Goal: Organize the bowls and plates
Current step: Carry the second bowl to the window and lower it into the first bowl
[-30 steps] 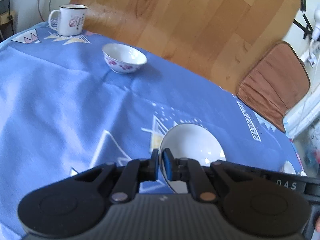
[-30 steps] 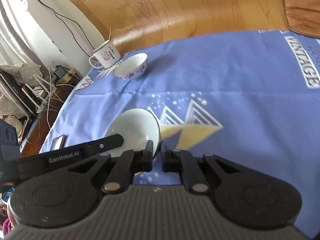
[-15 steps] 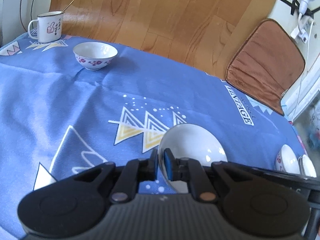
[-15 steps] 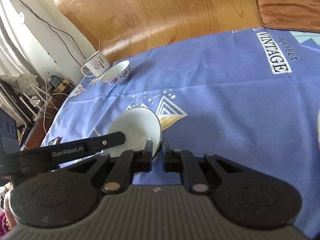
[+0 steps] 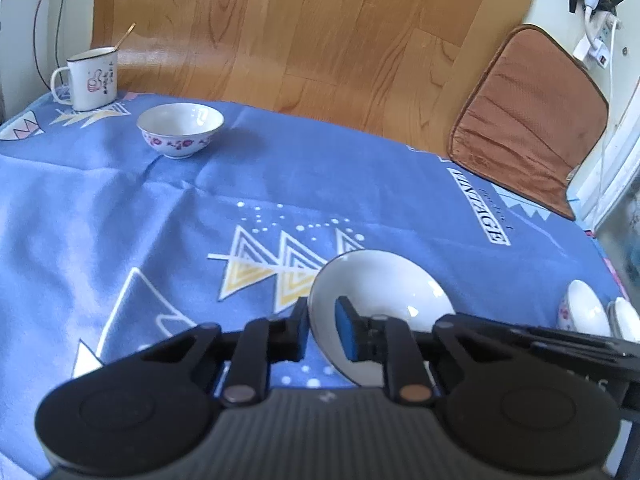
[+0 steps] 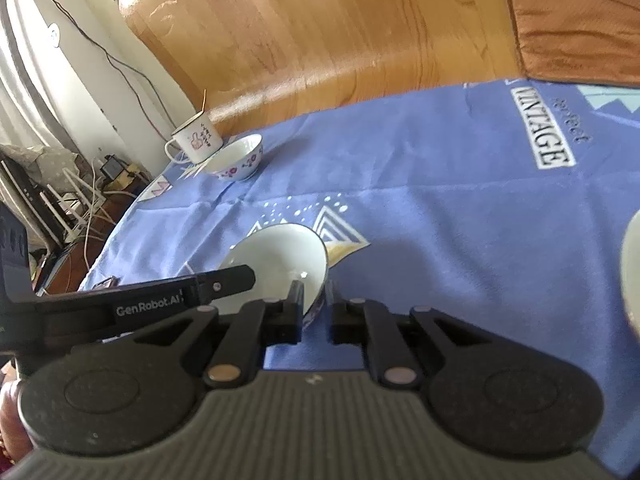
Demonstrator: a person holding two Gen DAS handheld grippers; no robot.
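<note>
A white bowl (image 5: 380, 296) with a floral outside is held between both grippers just above the blue tablecloth (image 5: 120, 220). My left gripper (image 5: 322, 328) is shut on its left rim. My right gripper (image 6: 314, 314) is shut on its right rim; the bowl also shows in the right wrist view (image 6: 280, 264). A second floral bowl (image 5: 180, 130) stands at the far left of the table, also in the right wrist view (image 6: 238, 158). More white dishes (image 5: 584, 312) sit at the right table edge.
A white enamel mug (image 5: 90, 78) with a stick in it stands at the far left corner, beside the floral bowl. A brown cushion (image 5: 528, 120) lies on the wooden floor beyond the table. Cables and routers (image 6: 60, 208) are left of the table.
Both grippers, still holding the bowl, have shifted over the table; the far bowl and mug now sit further right in the left view. The jaws look slightly wider.
</note>
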